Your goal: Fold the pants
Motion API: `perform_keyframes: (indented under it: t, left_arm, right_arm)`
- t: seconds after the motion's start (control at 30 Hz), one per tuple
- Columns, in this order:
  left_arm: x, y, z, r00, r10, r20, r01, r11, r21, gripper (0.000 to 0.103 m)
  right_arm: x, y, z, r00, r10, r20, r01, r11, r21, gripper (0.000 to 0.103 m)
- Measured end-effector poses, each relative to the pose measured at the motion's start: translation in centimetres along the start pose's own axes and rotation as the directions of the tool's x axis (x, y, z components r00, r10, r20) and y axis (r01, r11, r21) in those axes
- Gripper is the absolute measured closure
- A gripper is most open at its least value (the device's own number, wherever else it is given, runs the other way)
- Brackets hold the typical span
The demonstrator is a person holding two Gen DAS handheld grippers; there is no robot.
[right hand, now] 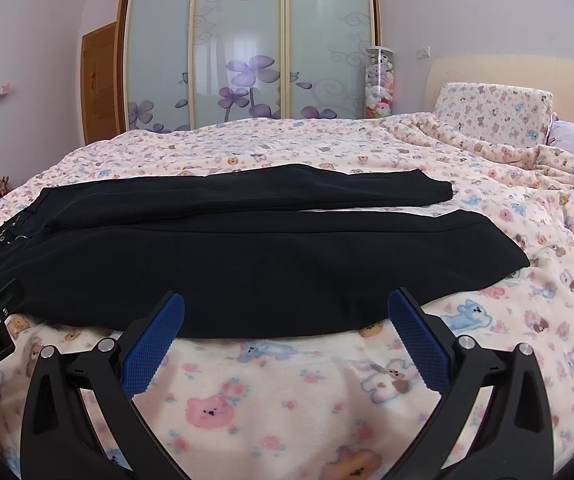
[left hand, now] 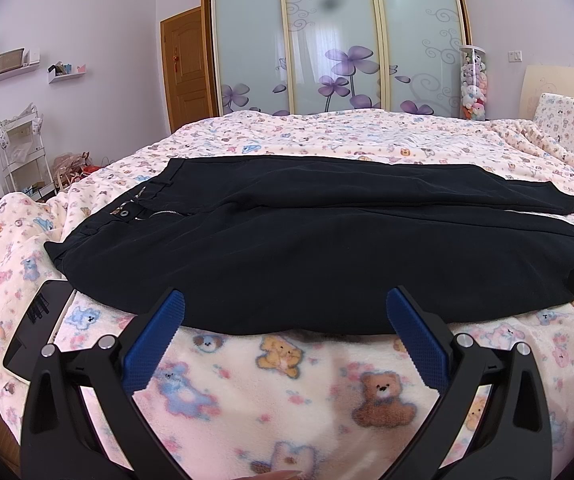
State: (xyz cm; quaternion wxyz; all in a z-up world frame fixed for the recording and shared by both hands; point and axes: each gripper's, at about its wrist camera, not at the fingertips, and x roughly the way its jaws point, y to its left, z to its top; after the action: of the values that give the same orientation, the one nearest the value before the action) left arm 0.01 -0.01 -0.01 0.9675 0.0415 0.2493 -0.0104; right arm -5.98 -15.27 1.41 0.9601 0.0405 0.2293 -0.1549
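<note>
Bear-print bedspread (left hand: 247, 392) | black pants (left hand: 307, 252) flat, legs apart, unfolded

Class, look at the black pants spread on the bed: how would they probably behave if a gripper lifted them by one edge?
The black pants lie flat and follow the blanket's bumps, so they are probably floppy and would drape from the grip. The cloth looks thin, so likely light. On that fuzzy blanket they would probably drag rather than slide.
</note>
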Motion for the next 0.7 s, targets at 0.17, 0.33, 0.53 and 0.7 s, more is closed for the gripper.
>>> perform_keyframes:
  t: [0.17,0.33,0.53,0.7]
  left_arm:
    - [0.0,0.0,0.0,1.0,0.0,0.0,0.0,1.0,0.0,0.002]
    - [-0.02,0.0,0.0,1.0,0.0,0.001,0.0,1.0,0.0,0.002]
    - [0.0,0.0,0.0,1.0,0.0,0.0,0.0,1.0,0.0,0.002]
    - [0.01,0.0,0.0,1.0,0.0,-0.001,0.0,1.0,0.0,0.002]
  right_arm:
    - [0.18,-0.34,-0.24,1.0,0.0,0.0,0.0,1.0,0.001,0.001]
    - [0.17,-0.36,-0.07,1.0,0.001,-0.001,-0.001,1.0,0.002,0.001]
    - [0.19,-0.38,-0.06,1.0,0.001,-0.002,-0.001,1.0,0.004,0.001]
    - [0.16,-0.33,0.08,1.0,0.002,-0.003,-0.002,1.0,0.005,0.001]
